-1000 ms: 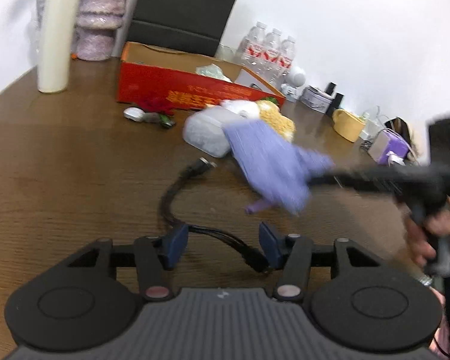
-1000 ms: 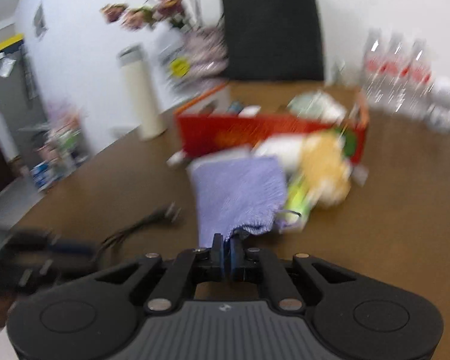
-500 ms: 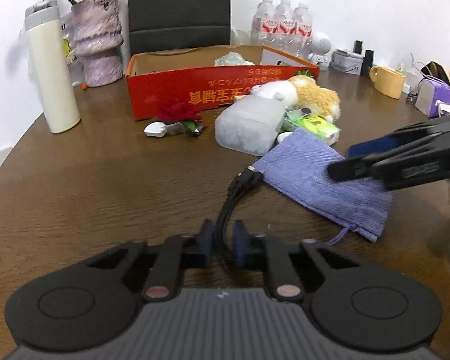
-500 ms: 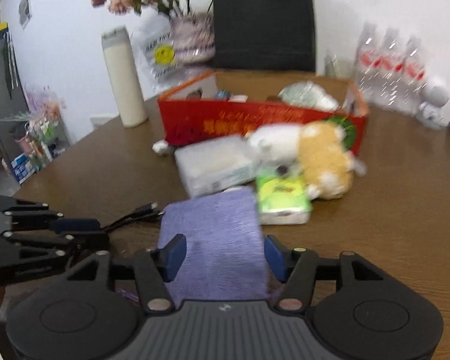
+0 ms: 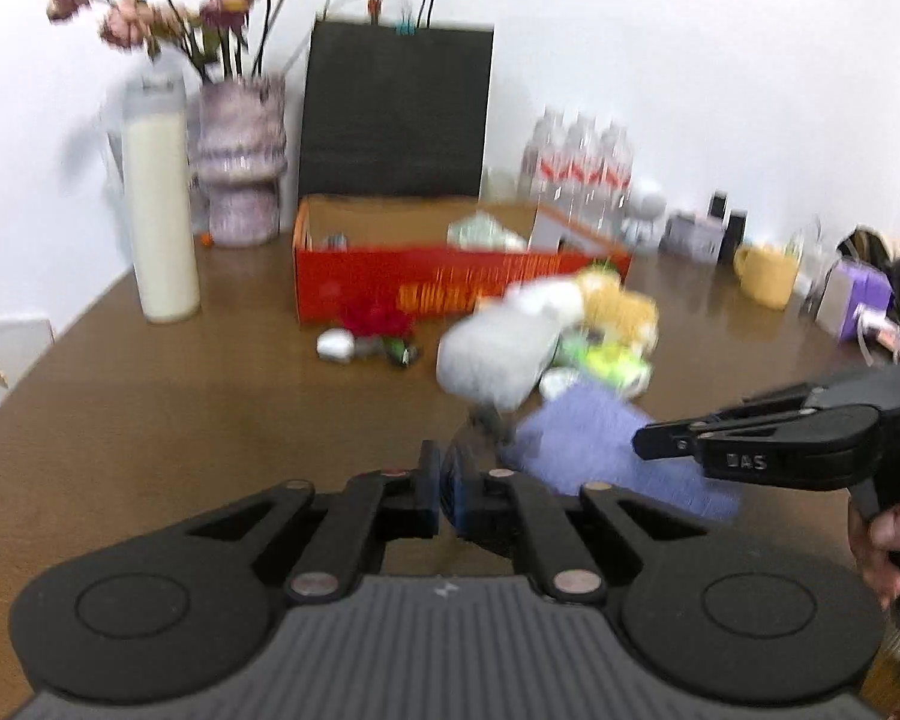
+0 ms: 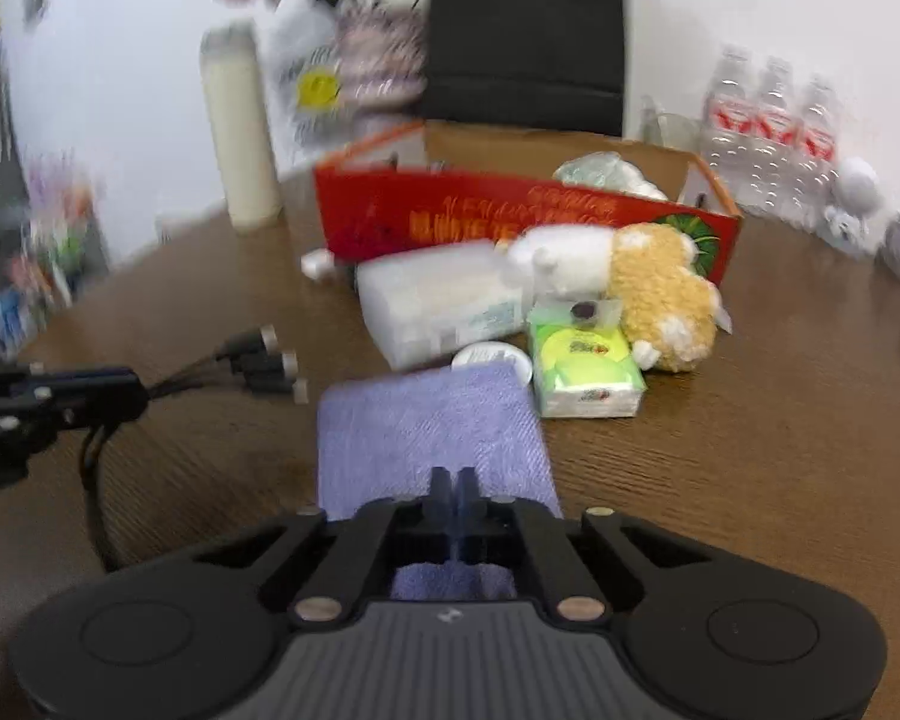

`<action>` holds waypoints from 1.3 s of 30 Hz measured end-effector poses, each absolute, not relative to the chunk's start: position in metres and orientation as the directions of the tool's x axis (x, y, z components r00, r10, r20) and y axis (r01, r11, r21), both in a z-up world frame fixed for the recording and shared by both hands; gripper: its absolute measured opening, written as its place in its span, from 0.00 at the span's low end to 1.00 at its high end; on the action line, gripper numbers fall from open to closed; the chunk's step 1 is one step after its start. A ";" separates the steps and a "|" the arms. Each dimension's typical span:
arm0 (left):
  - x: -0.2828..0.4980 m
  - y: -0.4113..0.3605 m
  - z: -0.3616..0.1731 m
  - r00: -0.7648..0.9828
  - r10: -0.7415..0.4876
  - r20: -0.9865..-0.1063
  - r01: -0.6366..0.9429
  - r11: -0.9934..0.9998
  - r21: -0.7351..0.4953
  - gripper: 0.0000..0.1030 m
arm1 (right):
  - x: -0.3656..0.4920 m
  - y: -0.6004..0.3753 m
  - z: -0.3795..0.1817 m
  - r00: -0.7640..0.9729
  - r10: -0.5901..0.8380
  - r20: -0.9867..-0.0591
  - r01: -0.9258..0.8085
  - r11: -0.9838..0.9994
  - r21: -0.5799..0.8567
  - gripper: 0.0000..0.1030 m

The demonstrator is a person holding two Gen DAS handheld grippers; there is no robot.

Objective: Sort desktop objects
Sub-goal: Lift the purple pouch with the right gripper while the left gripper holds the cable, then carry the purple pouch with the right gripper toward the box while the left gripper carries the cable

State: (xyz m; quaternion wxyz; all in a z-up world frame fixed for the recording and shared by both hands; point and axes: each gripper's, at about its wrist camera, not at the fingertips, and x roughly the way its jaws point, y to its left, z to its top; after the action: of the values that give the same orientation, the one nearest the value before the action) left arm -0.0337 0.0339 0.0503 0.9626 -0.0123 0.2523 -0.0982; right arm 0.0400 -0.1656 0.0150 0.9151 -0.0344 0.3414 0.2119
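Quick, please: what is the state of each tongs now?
Left tongs: closed on the black cable.
Right tongs: closed on the purple cloth.

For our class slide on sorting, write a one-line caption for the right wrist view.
Right gripper shut on purple cloth; left gripper holds black cable.

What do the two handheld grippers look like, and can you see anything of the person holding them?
Both the left gripper and right gripper are matte black, with a ribbed grey centre, round discs either side, silver pivot pins and blue finger pads. White lettering, too blurred to read, marks the right gripper's side in the left wrist view. The right hand shows bare skin, a dark sleeve and a gold bangle.
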 end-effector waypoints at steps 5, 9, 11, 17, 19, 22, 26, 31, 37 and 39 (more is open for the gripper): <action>-0.043 0.027 0.063 0.866 -0.210 -0.454 0.203 0.977 -0.064 0.03 | 0.007 -0.188 0.052 0.780 0.344 -0.522 -0.363 0.929 0.070 0.00; -0.043 0.030 0.052 0.850 -0.205 -0.485 0.190 0.978 -0.081 0.03 | 0.009 -0.197 0.041 0.706 0.390 -0.591 -0.435 0.897 0.073 0.11; -0.043 0.032 0.045 0.843 -0.192 -0.502 0.176 0.981 -0.080 0.03 | 0.016 -0.198 0.028 0.667 0.402 -0.627 -0.431 0.895 0.115 0.54; -0.037 0.041 0.026 0.783 -0.199 -0.589 0.188 0.979 -0.080 0.05 | 0.044 -0.178 0.015 0.664 0.398 -0.634 -0.440 0.892 0.099 0.79; -0.034 0.044 0.021 0.757 -0.215 -0.616 0.186 0.976 -0.111 0.09 | 0.053 -0.168 0.014 0.651 0.392 -0.650 -0.457 0.886 0.077 0.82; -0.032 0.047 0.017 0.739 -0.237 -0.630 0.185 0.971 -0.148 0.42 | 0.061 -0.160 0.007 0.630 0.368 -0.684 -0.462 0.885 0.050 0.82; -0.032 0.035 0.014 0.716 -0.244 -0.654 0.253 0.964 -0.083 0.49 | 0.051 -0.158 -0.004 0.637 0.376 -0.673 -0.480 0.877 0.036 0.81; -0.034 0.029 0.017 0.707 -0.167 -0.688 0.243 0.970 0.014 0.07 | 0.040 -0.156 0.006 0.619 0.380 -0.687 -0.490 0.871 0.040 0.11; -0.055 0.027 0.014 0.744 -0.159 -0.649 0.216 0.976 0.009 0.03 | 0.024 -0.159 0.006 0.657 0.347 -0.669 -0.447 0.894 0.024 0.08; -0.060 0.030 0.020 0.769 -0.177 -0.614 0.202 0.979 -0.029 0.03 | 0.014 -0.165 0.012 0.685 0.358 -0.634 -0.426 0.903 0.050 0.08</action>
State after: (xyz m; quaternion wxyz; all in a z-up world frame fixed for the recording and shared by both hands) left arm -0.0604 0.0300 0.0202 0.9403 0.0192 0.3245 -0.1008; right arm 0.0139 -0.1650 0.0118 0.9165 -0.0508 0.3342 0.2138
